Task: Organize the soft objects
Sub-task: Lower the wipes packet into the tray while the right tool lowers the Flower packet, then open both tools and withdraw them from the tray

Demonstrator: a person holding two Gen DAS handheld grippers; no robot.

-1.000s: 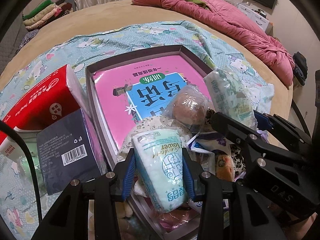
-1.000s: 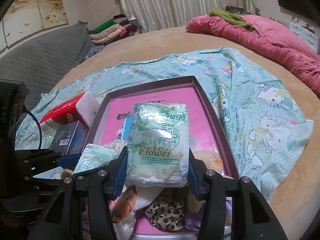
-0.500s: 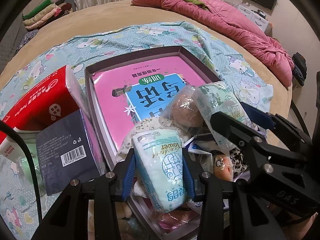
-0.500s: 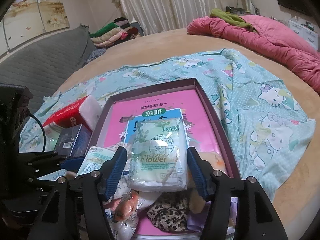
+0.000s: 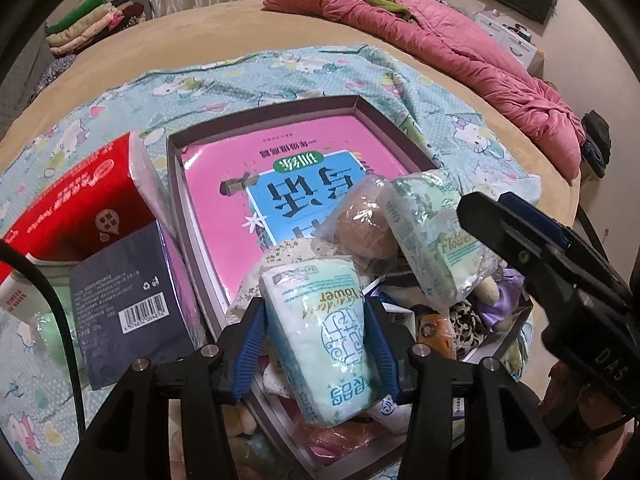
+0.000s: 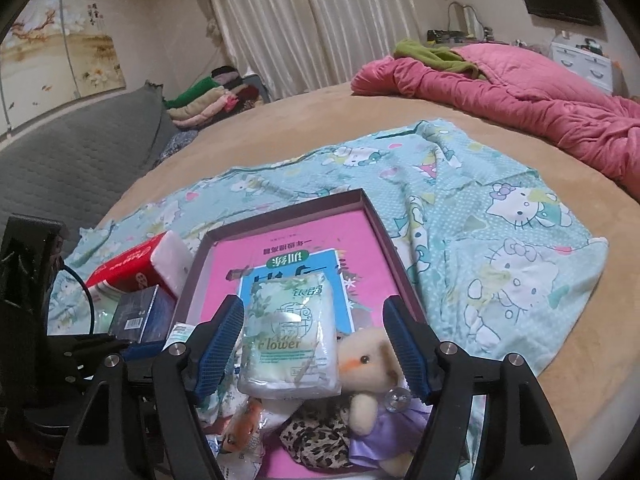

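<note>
At the near end of the shallow box [image 6: 394,240], on top of the heap of soft things, lies a green-and-white tissue pack [image 6: 290,334] — it rests between the spread fingers of the right tool [image 6: 314,346], which stands wide open with neither pad touching it, so the pile alone carries it. The placement reads as sorting by kind: soft packets go into the box, stacked on what is already there. Just left of that pack, the left tool [image 5: 316,346] is clamped on a second tissue pack [image 5: 320,332], its blue pads pressing both long sides; the wrapper bulges between them, a grip around the middle that keeps a squashy packet from slipping. That pack is held just above the same near end of the box.

Beside the first pack in the box sit a plush doll [image 6: 370,380] and a leopard-print cloth [image 6: 316,438], with a pink book [image 5: 280,176] flat on the box floor beyond. Left of the box stand a red tissue box [image 5: 76,208] and a dark carton [image 5: 128,304] — rigid items, kept outside. Everything rests on a cartoon-print sheet [image 6: 500,240] spread over the bed.
</note>
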